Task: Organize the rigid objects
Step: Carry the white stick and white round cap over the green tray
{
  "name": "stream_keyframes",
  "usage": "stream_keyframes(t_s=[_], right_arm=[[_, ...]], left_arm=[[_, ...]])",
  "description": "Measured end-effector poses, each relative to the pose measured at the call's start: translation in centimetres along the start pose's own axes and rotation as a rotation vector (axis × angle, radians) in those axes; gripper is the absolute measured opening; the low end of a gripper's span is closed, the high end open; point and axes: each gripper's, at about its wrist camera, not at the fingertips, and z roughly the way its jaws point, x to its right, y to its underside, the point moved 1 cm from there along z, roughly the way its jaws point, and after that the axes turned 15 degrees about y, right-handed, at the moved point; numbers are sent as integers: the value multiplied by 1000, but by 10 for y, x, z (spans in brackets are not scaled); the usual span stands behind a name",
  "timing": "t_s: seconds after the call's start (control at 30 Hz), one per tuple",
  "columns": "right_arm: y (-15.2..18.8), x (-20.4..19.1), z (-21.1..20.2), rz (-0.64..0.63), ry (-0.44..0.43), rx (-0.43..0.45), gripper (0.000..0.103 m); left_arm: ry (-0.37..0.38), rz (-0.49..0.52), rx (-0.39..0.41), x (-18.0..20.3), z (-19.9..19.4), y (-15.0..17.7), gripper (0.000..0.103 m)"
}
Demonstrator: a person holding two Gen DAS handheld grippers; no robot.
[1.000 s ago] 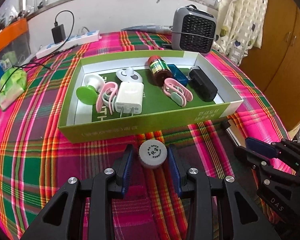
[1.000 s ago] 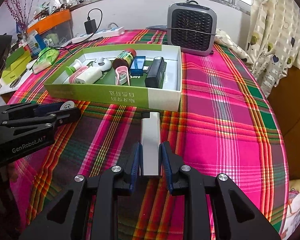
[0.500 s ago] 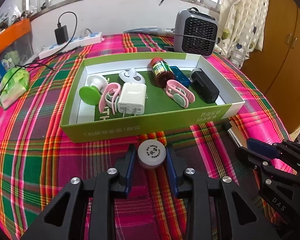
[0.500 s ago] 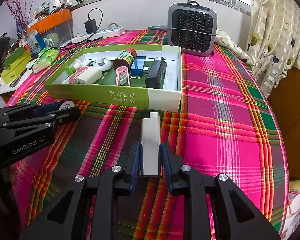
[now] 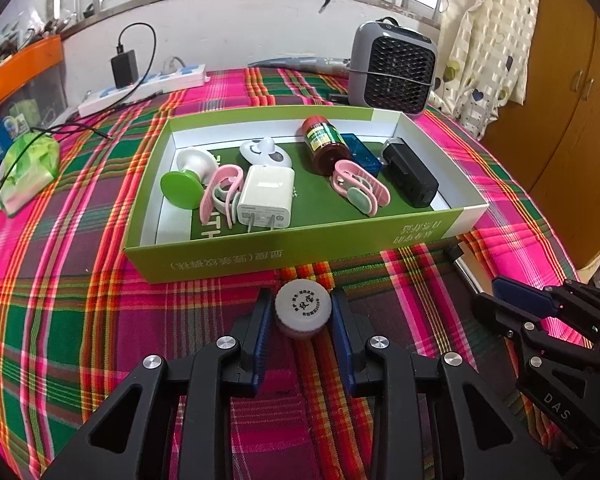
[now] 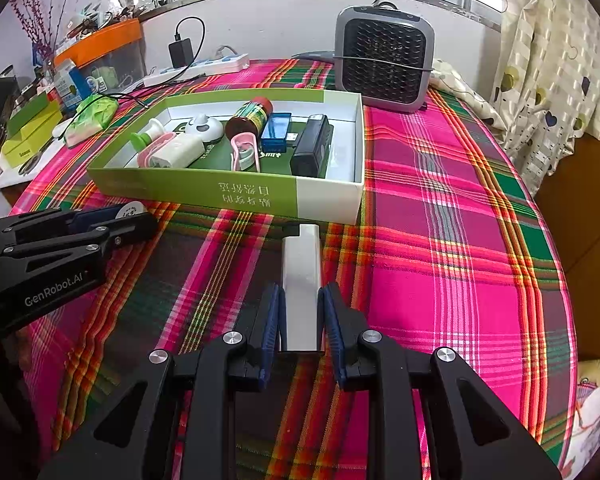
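Observation:
A small bottle with a white printed cap (image 5: pixel 303 307) stands on the plaid cloth just in front of the green box (image 5: pixel 260 254). My left gripper (image 5: pixel 302 316) is shut on it, both blue pads against the cap's sides. A slim silver-white block (image 6: pixel 301 264) lies on the cloth, pointing at the box's front wall (image 6: pixel 180 192). My right gripper (image 6: pixel 301 314) is shut on its near end. The box holds a white charger (image 5: pixel 266 196), a brown bottle (image 5: pixel 324 144), two pink clips, a black block (image 5: pixel 410 174) and a green-topped white piece (image 5: pixel 182 188).
A grey fan heater (image 5: pixel 392 68) stands behind the box. A power strip with a plugged adapter (image 5: pixel 140 84) lies at the back left, and a green packet (image 5: pixel 28 168) at the left edge. A wooden cupboard (image 5: pixel 572 92) and a curtain flank the right.
The left gripper's jaws have closed in from either side onto the white-capped bottle. The right gripper keeps its hold on the silver-white block and has not moved.

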Motion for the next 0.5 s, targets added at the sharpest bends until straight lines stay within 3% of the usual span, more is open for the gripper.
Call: stream_keyframes(t_s=[0.5], right_arm=[[0,1,0,4,-2,1,24]], left_arm=[[5,4,2,1,-1,1,27]])
